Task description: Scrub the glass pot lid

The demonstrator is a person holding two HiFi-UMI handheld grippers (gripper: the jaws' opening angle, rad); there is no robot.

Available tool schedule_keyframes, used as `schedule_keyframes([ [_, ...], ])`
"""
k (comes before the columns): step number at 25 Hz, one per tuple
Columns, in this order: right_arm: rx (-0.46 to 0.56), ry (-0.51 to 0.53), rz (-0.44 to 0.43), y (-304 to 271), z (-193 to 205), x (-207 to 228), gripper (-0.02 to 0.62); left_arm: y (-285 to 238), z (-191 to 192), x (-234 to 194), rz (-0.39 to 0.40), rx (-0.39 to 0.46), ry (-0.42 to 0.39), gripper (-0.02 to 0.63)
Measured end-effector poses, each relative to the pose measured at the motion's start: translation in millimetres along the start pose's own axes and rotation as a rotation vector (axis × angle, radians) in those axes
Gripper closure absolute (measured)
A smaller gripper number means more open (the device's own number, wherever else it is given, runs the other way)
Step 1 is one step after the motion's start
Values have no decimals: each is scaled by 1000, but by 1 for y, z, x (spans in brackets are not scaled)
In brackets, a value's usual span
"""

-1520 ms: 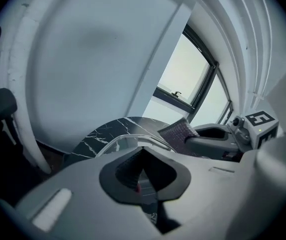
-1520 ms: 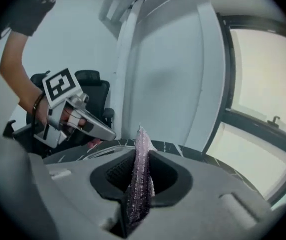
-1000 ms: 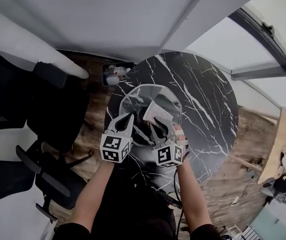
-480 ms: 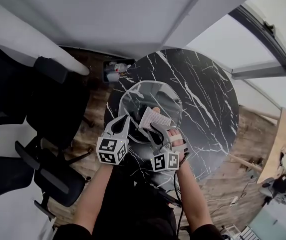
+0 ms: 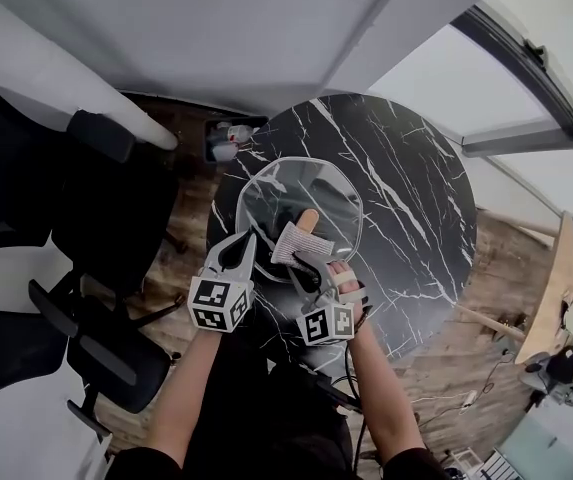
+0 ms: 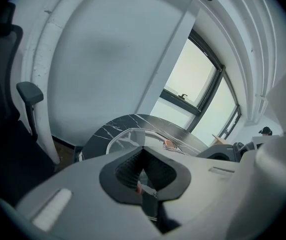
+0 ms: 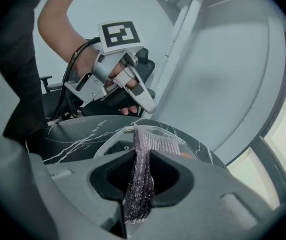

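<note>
Left gripper and right gripper, fingers clamped.

- No words, brand names or numbers can be read in any of the views.
- The only signs seen are black-and-white square markers, made up of blocky patterns without letters or digits.
- In the head view, below the centre of the frame, such markers are carried on the left marker cube of the left gripper and on the right marker cube of the right gripper.
- In the right gripper view, at the upper middle, one marker is shown large on the left marker cube.
- On the small bottle-like items at the upper left, any print is too small to be read.
</note>
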State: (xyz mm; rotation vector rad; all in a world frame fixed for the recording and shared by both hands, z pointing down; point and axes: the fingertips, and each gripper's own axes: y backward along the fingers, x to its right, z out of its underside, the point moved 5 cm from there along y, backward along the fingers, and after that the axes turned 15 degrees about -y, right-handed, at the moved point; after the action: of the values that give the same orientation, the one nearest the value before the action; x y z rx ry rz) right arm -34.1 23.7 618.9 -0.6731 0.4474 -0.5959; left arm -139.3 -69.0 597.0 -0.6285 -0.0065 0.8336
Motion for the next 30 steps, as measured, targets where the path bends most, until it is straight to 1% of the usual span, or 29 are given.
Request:
schedule_keyframes([
  [3,-17,21,19,-2,-4,-2,517,3,5,0,-3,-10,-8,604],
  [5,-32,67,21,-4,-9,-7,517,7,7,-2,-5,-12,-17,604],
  [9,-69,165,-13,-14,-5,-29,517,8,9,-8,-11,-13,-36,604],
  [10,-78,171,-29,-18,-2,-36,515,9,8,-9,-10,-11,-34,604],
  [11,-83,155,-43,-20,0,-41,515,9,7,-10,-9,-8,-33,604],
  [12,-83,118,-59,-22,3,-44,514,9,5,-11,-6,-4,-32,604],
  [14,-88,17,-109,-19,7,-48,514,9,2,-10,2,3,-31,604],
  [16,-102,-49,-188,-13,8,-57,514,10,1,-11,10,6,-35,604],
  [18,-102,-74,-267,-5,9,-67,515,10,2,-12,14,3,-36,604],
  [20,-65,-108,-329,9,5,-72,515,9,2,-11,16,4,-35,604],
  [21,-29,-157,-341,17,0,-69,515,9,1,-11,16,8,-38,604],
  [22,17,-231,-334,26,-5,-61,517,10,0,-10,12,15,-47,604],
  [23,73,-321,-309,36,-12,-49,517,11,-2,-10,6,24,-61,604],
  [24,134,-417,-264,46,-20,-34,517,12,-5,-9,-3,35,-76,604],
  [25,194,-514,-197,57,-27,-16,517,14,-8,-9,-11,49,-90,604],
  [26,237,-607,-103,68,-31,4,517,16,-12,-8,-19,70,-101,604],
  [27,254,-683,13,78,-29,24,517,18,-17,-8,-26,97,-110,604],
  [29,227,-765,262,92,-12,58,515,22,-28,-7,-42,165,-128,604],
  [30,198,-796,361,93,-1,71,515,24,-33,-7,-50,196,-135,604],
])
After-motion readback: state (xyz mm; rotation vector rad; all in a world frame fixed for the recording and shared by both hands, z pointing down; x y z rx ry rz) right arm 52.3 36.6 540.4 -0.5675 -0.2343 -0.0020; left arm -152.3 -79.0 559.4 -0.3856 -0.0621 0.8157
